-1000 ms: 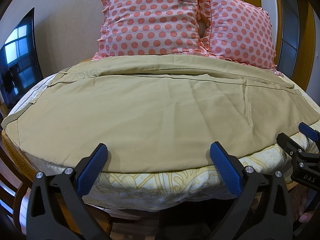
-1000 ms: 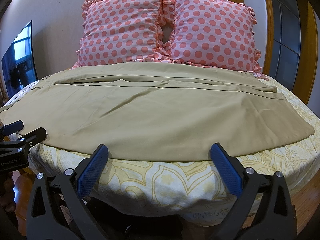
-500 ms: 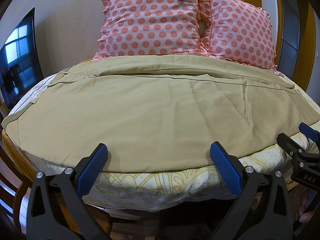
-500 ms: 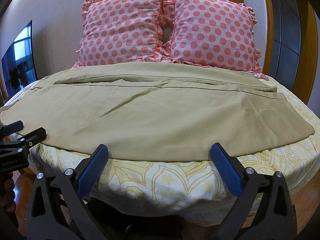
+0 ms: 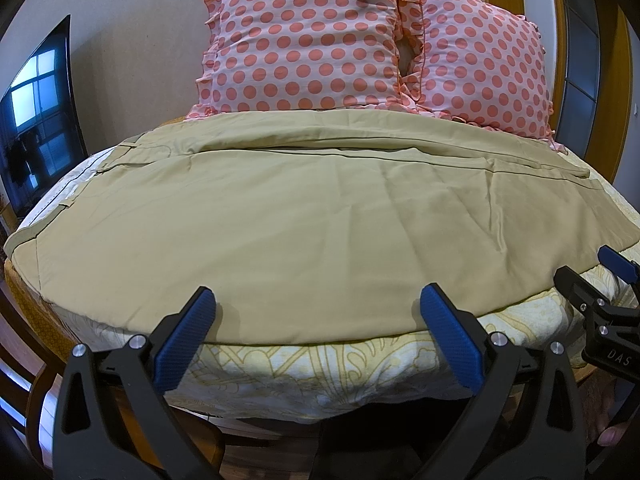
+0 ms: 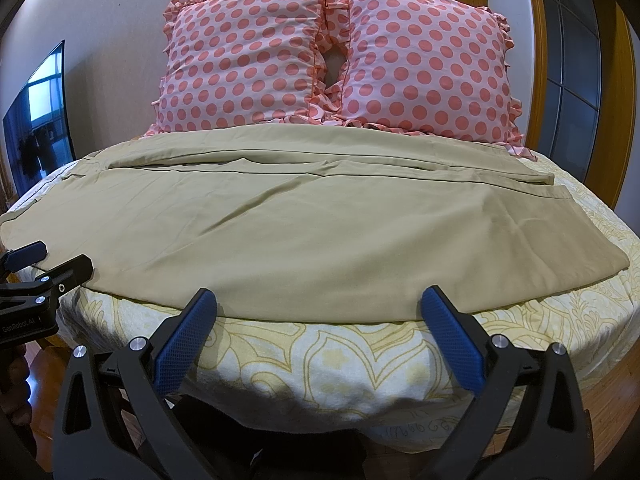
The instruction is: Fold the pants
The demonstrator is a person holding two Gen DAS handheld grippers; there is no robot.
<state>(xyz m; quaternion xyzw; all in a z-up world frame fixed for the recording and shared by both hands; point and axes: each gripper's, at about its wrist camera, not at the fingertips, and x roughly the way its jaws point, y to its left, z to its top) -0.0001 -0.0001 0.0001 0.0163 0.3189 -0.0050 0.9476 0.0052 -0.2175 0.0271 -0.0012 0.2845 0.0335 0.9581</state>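
1. A bed (image 6: 400, 364) with a yellow-patterned cover stands against the wall, two spotted pillows (image 6: 336, 60) at its head.
2. Khaki pants (image 5: 320, 232) lie spread flat just beyond both sets of fingertips (handy for reaching the near edge).
3. The left gripper (image 5: 320, 312) and right gripper (image 6: 320, 312) gape wide, empty, hovering short of the hem.

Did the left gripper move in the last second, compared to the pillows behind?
No. The left gripper sits at the same place against the polka-dot pillows and the pants; its jaws remain open.
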